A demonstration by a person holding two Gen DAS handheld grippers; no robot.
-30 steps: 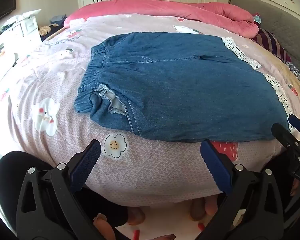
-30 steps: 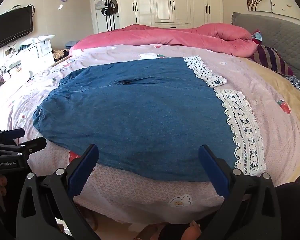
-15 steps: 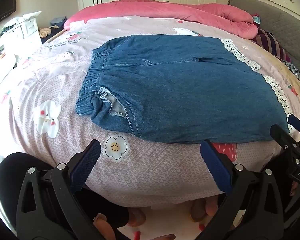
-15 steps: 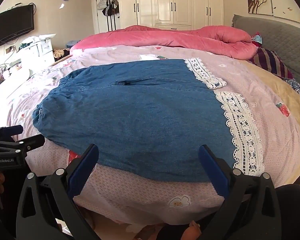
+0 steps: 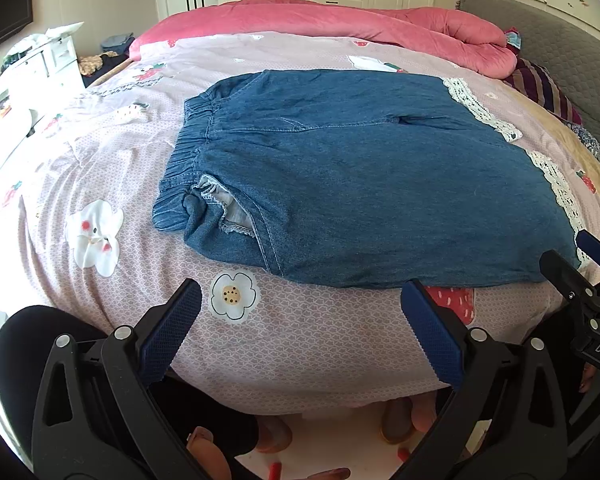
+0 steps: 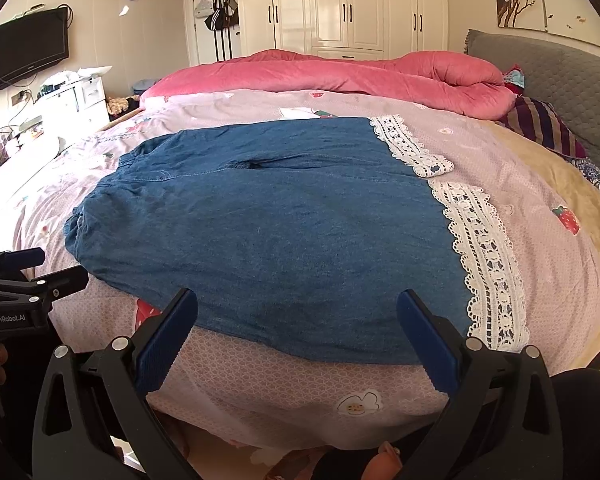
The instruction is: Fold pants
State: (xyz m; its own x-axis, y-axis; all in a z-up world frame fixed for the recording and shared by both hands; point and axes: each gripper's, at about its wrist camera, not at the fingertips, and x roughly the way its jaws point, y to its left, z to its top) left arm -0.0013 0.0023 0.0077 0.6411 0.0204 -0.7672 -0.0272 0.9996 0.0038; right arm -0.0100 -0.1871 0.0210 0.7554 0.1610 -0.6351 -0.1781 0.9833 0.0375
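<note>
Blue denim pants (image 5: 360, 184) (image 6: 268, 232) lie flat across the bed, elastic waistband at the left, white lace hems (image 5: 556, 188) (image 6: 484, 256) at the right. A pocket lining shows near the waist's near corner (image 5: 220, 208). My left gripper (image 5: 300, 328) hangs open just off the bed's near edge, below the waist end, holding nothing. Also open and empty, my right gripper (image 6: 296, 336) hovers at the near edge of the lower leg. Each gripper shows at the side of the other's view, the right gripper (image 5: 580, 272) and the left gripper (image 6: 28, 276).
The bed (image 5: 100, 152) has a pink patterned sheet, with a rolled pink quilt (image 6: 340, 76) along its far side and a striped pillow (image 6: 540, 124) by the grey headboard. A white dresser (image 6: 72, 100) and a wall TV stand at the left. The person's legs and feet show below.
Both grippers have risen and eased slightly back, so the pants sit lower in the views. The pants have not moved, and both grippers stay open.
</note>
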